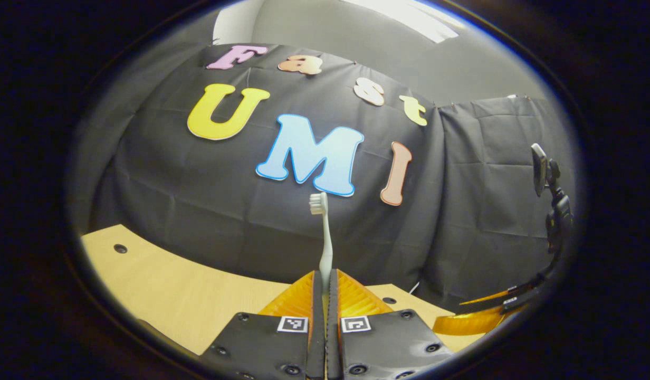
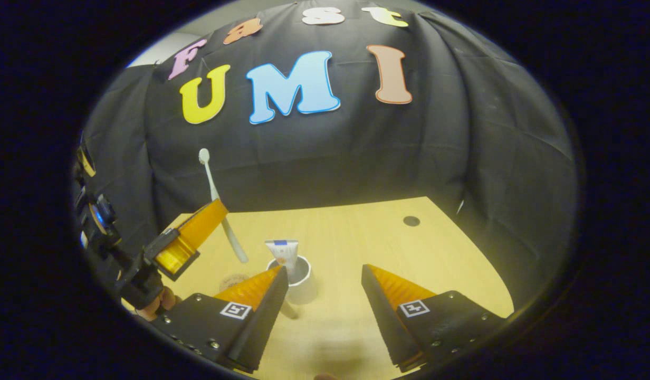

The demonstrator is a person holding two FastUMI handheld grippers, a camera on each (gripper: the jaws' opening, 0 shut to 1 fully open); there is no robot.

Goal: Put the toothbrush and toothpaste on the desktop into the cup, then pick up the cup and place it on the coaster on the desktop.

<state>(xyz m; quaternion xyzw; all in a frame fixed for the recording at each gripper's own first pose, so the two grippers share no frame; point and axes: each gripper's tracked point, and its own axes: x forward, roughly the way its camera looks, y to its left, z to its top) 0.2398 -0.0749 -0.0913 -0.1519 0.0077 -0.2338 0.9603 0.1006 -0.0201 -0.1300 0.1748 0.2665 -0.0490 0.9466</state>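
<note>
- No brand or lettering can be read on the toothbrush, the toothpaste or the cup; the tube's print is too small to make out. Square black-and-white markers sit on both grippers' finger bases.
- The toothbrush is pale, slim and slightly curved, with a small white bristle head at its top end.
- In the left gripper view the left gripper has its fingers pressed together on the toothbrush handle, and the brush stands nearly upright, head up, against the black cloth wall.
- In the right gripper view the same brush is held above the wooden desktop, its long axis steeply tilted: head up and to the left, handle end down and to the right, near the cup but apart from it.
- The toothpaste, a white tube with a blue band near its top, stands upright inside the white cup on the desktop.
- A round cork-coloured coaster lies just left of the cup, partly hidden by a finger.
- The right gripper hovers before the cup, fingers spread wide with nothing between them.
</note>
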